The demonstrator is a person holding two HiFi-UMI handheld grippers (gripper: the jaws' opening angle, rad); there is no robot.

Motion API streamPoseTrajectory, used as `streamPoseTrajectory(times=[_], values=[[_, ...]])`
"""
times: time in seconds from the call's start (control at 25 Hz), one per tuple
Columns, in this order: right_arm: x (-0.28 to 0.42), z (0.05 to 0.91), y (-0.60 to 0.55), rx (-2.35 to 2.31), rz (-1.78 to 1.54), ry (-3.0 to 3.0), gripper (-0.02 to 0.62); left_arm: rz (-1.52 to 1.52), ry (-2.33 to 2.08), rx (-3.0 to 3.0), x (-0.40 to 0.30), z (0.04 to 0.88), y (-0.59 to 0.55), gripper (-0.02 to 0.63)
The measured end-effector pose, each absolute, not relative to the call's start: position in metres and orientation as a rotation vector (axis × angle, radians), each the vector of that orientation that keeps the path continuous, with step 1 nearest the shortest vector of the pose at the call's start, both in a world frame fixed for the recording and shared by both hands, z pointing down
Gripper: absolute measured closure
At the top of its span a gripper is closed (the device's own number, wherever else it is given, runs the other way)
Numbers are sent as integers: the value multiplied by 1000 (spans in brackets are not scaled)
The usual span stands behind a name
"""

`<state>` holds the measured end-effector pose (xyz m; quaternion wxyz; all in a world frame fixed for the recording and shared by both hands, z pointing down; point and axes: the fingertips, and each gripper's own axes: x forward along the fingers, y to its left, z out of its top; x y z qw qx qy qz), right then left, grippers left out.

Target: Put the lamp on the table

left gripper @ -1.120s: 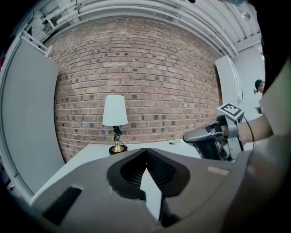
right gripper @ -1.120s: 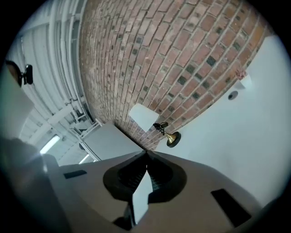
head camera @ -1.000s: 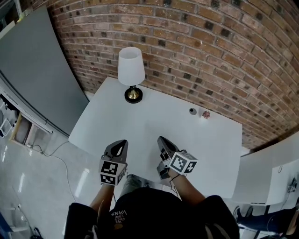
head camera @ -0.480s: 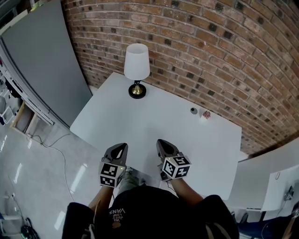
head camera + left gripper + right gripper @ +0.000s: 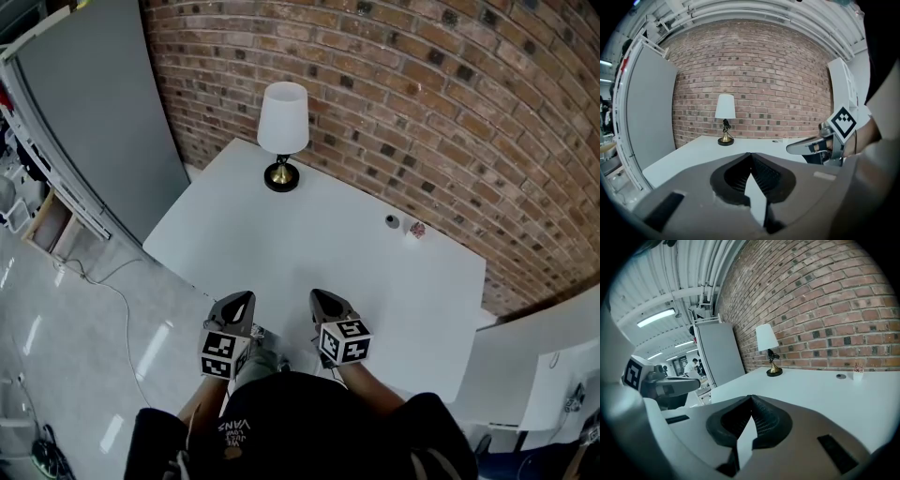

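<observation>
The left hand-held gripper (image 5: 242, 298) and right hand-held gripper (image 5: 319, 296) have jaws together, empty, with the lamp (image 5: 282, 131) well ahead on the counter (image 5: 309, 253), seemingly near the wall (image 5: 422, 84).

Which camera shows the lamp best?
The left gripper view: the lamp stands side-on, with shade, stem and gold base all showing. The right gripper view shows it tilted. The head view looks down on its shade.

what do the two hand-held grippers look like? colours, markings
Both alike: left hand-held gripper and right hand-held gripper have grey pointed bodies, dark ribbed pads, and each carries a cube with black-on-white square markers. The person wears dark clothing.
</observation>
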<state>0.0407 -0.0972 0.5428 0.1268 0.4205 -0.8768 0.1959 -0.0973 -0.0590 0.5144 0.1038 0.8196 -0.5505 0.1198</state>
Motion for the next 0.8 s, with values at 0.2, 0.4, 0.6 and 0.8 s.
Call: streamPoseTrajectory(times=[0.2, 0.4, 0.6, 0.8], values=[[37, 547, -90, 1207, 553, -2541, 597, 342, -1629, 2431, -96, 514, -53, 596], [37, 547, -88, 1214, 557, -2540, 597, 349, -1646, 2433, -97, 515, -53, 595], [39, 547, -88, 1227, 557, -2541, 597, 350, -1667, 2428, -99, 515, -53, 595], [35, 545, -90, 1235, 556, -2546, 597, 357, -1683, 2416, -105, 516, -55, 595]])
